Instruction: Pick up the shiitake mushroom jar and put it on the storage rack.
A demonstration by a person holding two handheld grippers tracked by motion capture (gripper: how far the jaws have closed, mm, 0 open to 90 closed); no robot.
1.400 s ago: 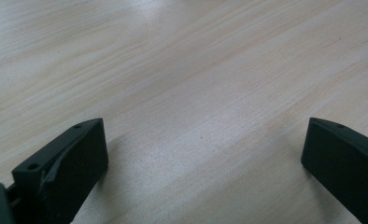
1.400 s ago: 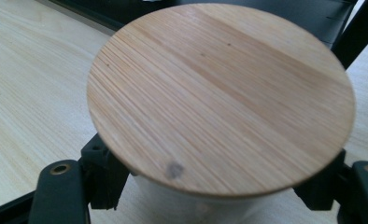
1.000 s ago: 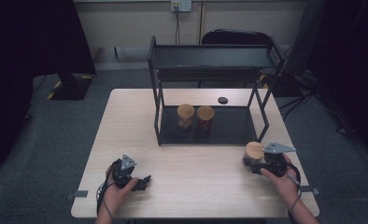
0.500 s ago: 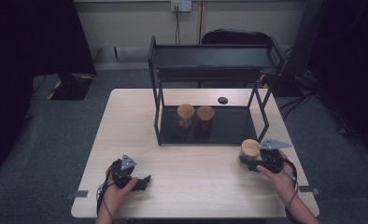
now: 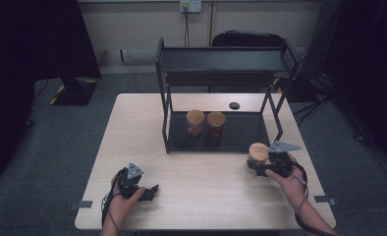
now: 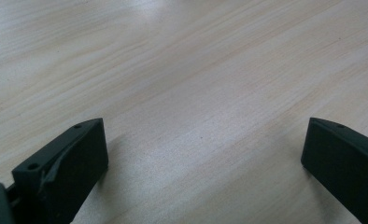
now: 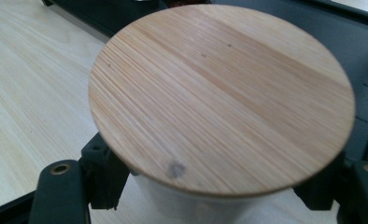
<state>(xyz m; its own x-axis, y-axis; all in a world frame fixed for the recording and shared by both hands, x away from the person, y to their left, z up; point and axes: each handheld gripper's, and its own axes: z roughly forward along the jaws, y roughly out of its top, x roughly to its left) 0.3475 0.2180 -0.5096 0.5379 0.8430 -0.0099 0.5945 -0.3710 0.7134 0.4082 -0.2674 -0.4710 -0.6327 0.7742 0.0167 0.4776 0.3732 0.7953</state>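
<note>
Lab: lone test table (image 5: 132, 147), grey carpet (image 5: 49, 137), wall socket (image 5: 190, 6)

L tongs (image 5: 151, 190) wide open, low | R tongs (image 5: 254, 166) clamped, raised

I see a pale wood-grain table (image 5: 206, 191), a black rack (image 5: 221, 61), and a jar (image 7: 187, 205) with a striped tan bamboo lid (image 7: 222, 98). Two jars on the rack's shelf (image 5: 205, 123) have matching tan lids. My grippers' jaws are black.

Rack post (image 5: 277, 118) near the held jar (image 5: 258, 153)
</note>
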